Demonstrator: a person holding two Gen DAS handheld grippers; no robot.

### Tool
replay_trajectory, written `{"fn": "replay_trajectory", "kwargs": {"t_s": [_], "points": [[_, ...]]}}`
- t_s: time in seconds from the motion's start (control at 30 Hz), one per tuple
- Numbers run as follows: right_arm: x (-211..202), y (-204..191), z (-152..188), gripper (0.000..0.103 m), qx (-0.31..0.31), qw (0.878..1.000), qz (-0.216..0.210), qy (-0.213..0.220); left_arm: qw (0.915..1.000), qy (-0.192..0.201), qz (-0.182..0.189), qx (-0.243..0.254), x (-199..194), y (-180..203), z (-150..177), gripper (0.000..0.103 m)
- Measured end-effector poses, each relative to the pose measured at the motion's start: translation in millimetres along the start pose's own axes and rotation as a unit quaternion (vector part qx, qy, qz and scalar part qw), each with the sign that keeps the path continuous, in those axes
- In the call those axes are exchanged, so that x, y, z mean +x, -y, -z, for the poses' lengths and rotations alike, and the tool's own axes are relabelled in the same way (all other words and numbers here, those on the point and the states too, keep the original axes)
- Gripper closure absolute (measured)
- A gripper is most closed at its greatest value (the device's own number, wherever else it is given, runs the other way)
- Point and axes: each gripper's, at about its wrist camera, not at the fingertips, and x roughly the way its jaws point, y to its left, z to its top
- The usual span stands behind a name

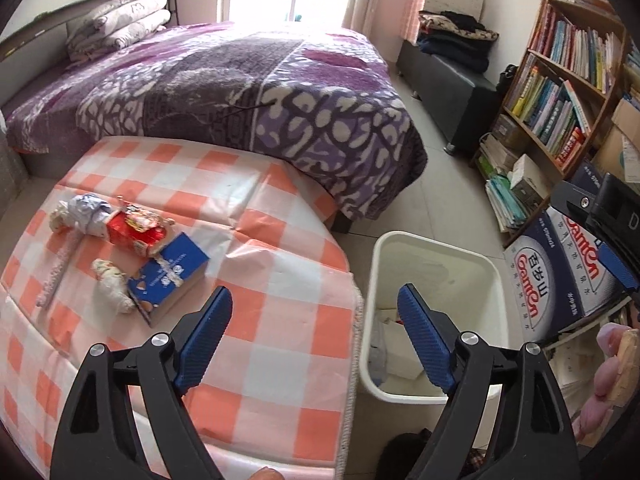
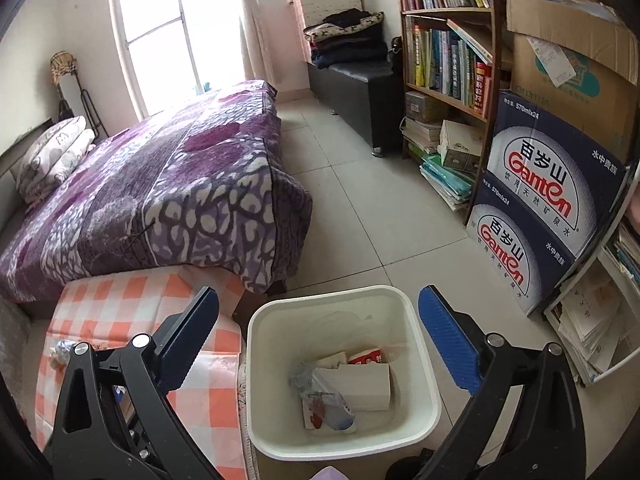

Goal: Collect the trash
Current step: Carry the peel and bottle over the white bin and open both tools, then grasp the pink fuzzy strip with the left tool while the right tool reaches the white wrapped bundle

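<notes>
Right gripper (image 2: 318, 300) wide apart — white bin (image 2: 280, 446) directly below.

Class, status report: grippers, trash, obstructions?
Left gripper open, empty. Right gripper open over bin. Blue box and wrappers on table. Nothing blocking.

"Ganten" and "570ml×24" on two stacked blue cartons (image 2: 548, 184)
</notes>
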Motion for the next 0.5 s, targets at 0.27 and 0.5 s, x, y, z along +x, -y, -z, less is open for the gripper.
{"fn": "replay_trajectory", "kwargs": {"t_s": [0.27,0.5], "points": [[7,-59,19,0.007,-0.059,0.997,-0.025,-0.033,0.9946,-0.026,-0.096,-0.03,10,-72,-5,0.018],[15,-107,39,0.007,-0.093,0.992,-0.059,-0.069,0.9815,-0.065,-0.16,-0.082,22,-159,-6,0.018]]}}
